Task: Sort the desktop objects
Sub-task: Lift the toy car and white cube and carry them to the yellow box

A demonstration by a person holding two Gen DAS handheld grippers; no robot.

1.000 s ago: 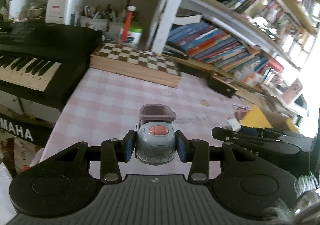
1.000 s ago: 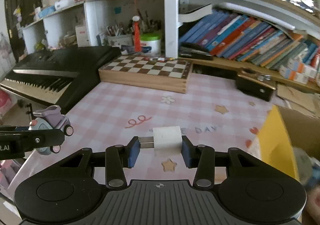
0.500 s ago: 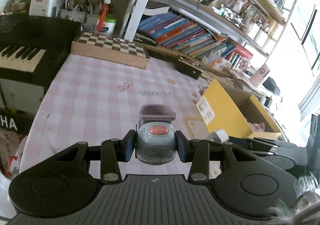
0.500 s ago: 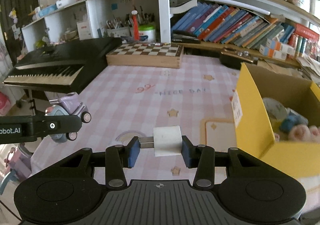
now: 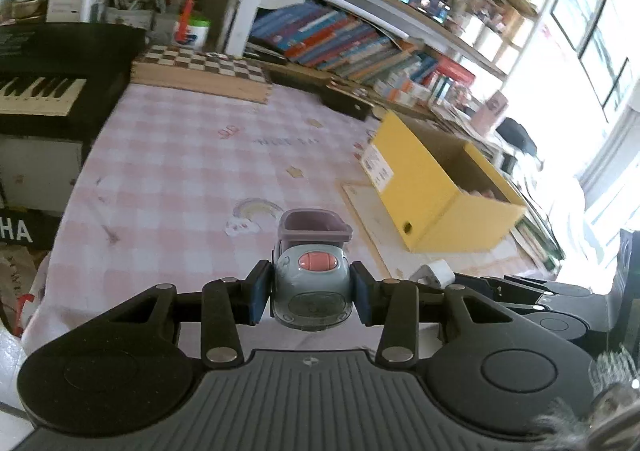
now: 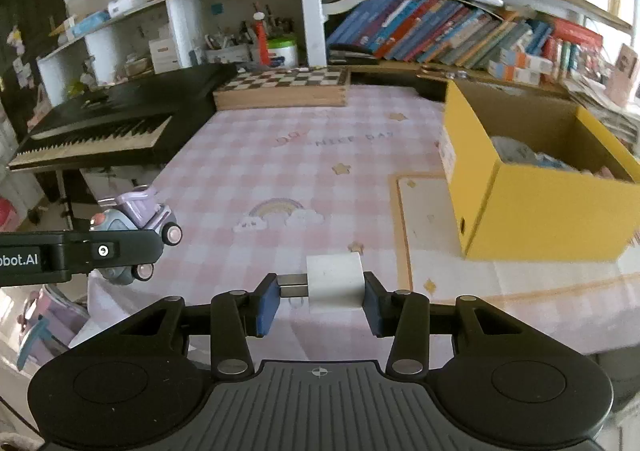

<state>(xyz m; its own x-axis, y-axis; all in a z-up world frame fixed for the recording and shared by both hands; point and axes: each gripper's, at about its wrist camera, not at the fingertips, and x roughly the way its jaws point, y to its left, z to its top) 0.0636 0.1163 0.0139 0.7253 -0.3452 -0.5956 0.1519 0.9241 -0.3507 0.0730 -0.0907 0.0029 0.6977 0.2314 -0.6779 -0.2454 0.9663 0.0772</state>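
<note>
My left gripper (image 5: 311, 293) is shut on a grey and purple toy car (image 5: 311, 283) with a pink button on top, held above the near edge of the pink checked table (image 5: 192, 155). The right wrist view shows the same toy car (image 6: 132, 227) at the left, in the left gripper (image 6: 120, 251). My right gripper (image 6: 320, 297) is shut on a white charger plug (image 6: 335, 283), its metal prongs pointing left. That white plug (image 5: 434, 273) shows low right in the left wrist view. An open yellow box (image 6: 536, 207) with soft items inside stands on the table's right side.
A wooden chessboard box (image 6: 284, 91) lies at the table's far edge. A black keyboard (image 6: 104, 127) flanks the table's left side. Bookshelves (image 6: 460, 35) run along the back. A flat cream mat (image 6: 424, 211) lies beside the yellow box (image 5: 436, 187). A dark case (image 5: 348, 101) sits behind.
Both grippers have travelled rightwards across the table with their loads. The yellow box has come closer and larger in both views, and the keyboard has slid towards the left.
</note>
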